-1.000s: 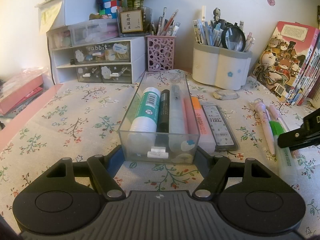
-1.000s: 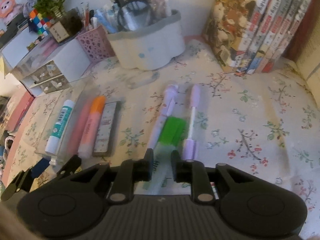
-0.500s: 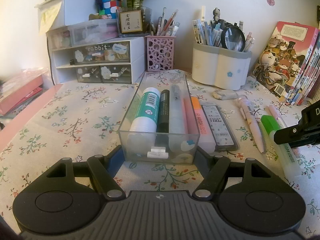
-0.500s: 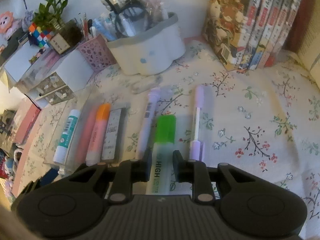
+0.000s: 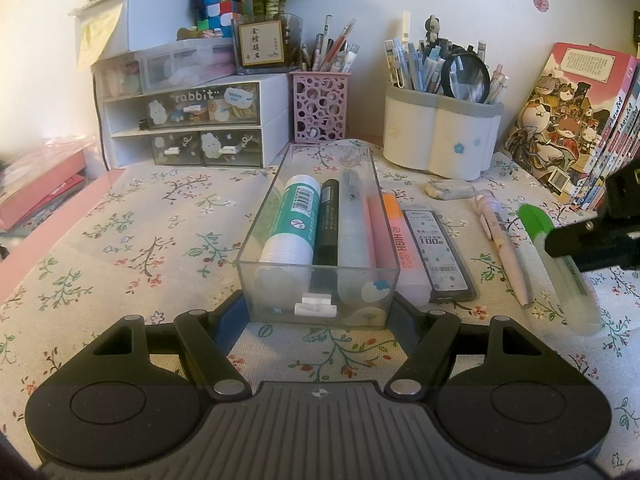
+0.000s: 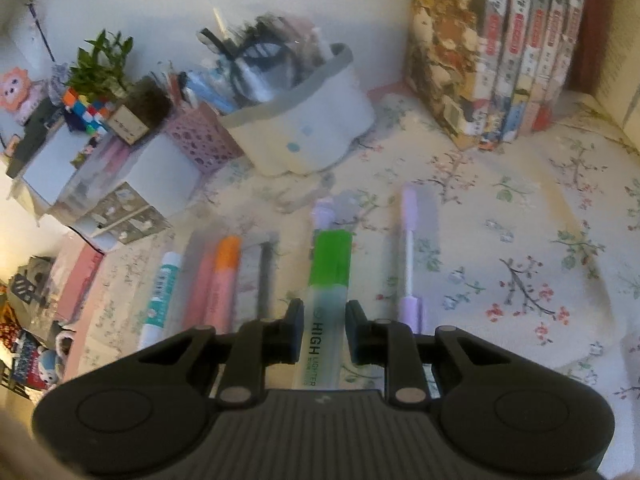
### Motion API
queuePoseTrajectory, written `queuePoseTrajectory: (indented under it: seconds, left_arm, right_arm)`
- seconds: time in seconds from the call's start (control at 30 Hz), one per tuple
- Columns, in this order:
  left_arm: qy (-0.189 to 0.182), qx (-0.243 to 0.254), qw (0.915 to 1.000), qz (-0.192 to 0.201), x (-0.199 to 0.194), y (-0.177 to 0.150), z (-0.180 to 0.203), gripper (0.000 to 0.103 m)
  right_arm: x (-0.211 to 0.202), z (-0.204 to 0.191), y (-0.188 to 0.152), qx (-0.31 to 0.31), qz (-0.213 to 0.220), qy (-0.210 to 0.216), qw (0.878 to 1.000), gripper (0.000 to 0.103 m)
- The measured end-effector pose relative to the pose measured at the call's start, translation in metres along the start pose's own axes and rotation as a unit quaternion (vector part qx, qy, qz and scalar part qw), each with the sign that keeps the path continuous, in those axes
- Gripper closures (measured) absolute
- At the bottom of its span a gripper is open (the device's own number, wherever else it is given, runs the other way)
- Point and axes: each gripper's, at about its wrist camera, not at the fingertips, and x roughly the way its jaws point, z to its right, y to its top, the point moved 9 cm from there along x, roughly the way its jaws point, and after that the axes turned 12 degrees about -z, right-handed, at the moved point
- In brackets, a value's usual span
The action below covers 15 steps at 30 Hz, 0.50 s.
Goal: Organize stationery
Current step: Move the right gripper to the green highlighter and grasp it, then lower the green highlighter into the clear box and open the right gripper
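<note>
Since a second ago, our right tool (image 6: 322, 330) has lifted the green highlighter (image 6: 329, 280) off the surface (image 5: 132, 240), and the wrist has rolled so the pen now points away at 12 o'clock in the right wrist view. Both pads are pressed against its pale barrel, with the green cap sticking out ahead of the tool. From the left wrist view, that highlighter sits at about 3 o'clock, blurred, with the right tool's dark finger across it. Our left tool (image 5: 318, 312) has not shifted: it is closed on the near end of the clear plastic tray (image 5: 256, 240), one finger against each side wall, steadying it. Inside the tray, left to right, lie a teal-labelled glue stick (image 5: 294, 216), a black marker (image 5: 328, 216), a clear-bodied pen (image 5: 352, 216) and a pink highlighter (image 5: 374, 228). Touching the tray's outside at 3 o'clock lies an orange-capped highlighter (image 5: 400, 248), with a flat case of pencil leads (image 5: 440, 256) just beside it. Farther toward 3 o'clock rest a pink novelty pen (image 5: 504, 248) and, seen in the right wrist view, a lilac pen (image 6: 410, 256). A grey eraser (image 5: 448, 189) sits near the white pen holder (image 5: 436, 140) at 1 o'clock. We judge the sorting roughly half done: four items are in the tray, one is in hand, and four or five loose pieces are left to put away.
</note>
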Motion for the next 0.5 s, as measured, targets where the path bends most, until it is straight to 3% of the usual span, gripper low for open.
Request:
queuePoseTrajectory:
  seconds: [0.5]
  left_arm:
    - [-0.001,0.001,1.0,0.0,0.0,0.0,0.0,0.031]
  right_arm:
    - [0.026,-0.068,0.02,-0.035,-0.019,0.07,0.997,0.092]
